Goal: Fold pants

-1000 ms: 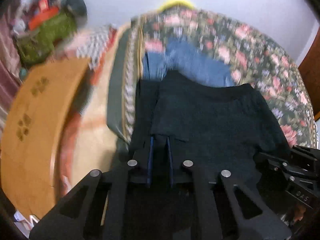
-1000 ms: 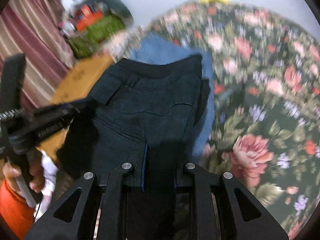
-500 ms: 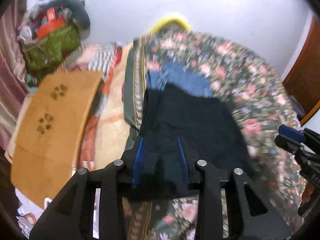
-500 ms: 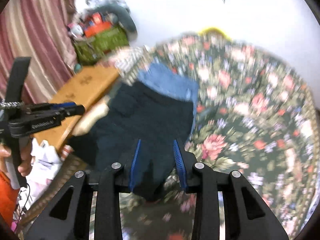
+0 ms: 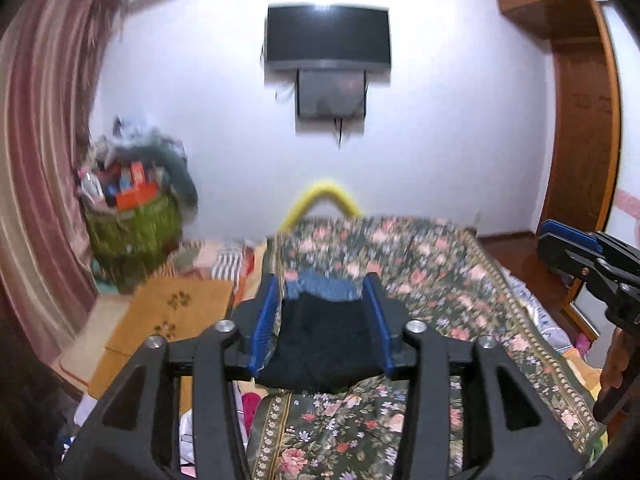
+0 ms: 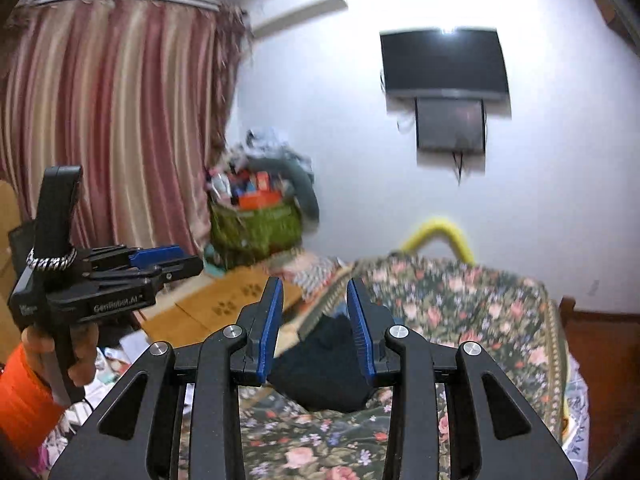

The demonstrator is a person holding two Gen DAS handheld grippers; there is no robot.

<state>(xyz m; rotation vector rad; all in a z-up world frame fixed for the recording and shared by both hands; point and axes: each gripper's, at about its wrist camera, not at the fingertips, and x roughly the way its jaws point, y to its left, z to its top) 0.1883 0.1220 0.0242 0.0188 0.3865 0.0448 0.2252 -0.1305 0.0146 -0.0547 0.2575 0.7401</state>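
Observation:
The dark navy pants (image 5: 324, 340) lie folded on the floral bedspread (image 5: 440, 280), on top of folded blue jeans (image 5: 320, 286). My left gripper (image 5: 322, 280) is open and empty, raised well above and behind the pants. My right gripper (image 6: 314, 284) is open and empty too, also lifted clear; the dark pants (image 6: 320, 364) show between and below its fingers. The right gripper also shows at the right edge of the left wrist view (image 5: 576, 248), and the left gripper at the left of the right wrist view (image 6: 160, 260).
A wooden board (image 5: 168, 312) with paw prints lies left of the bed. A green basket (image 5: 132, 224) full of clutter stands by the striped curtain (image 6: 112, 120). A TV (image 5: 328, 40) hangs on the far wall. A wooden wardrobe (image 5: 580, 120) stands right.
Both grippers let go of the dark pants, opened, and rose up and back from the bed. The pants now lie folded on the jeans.

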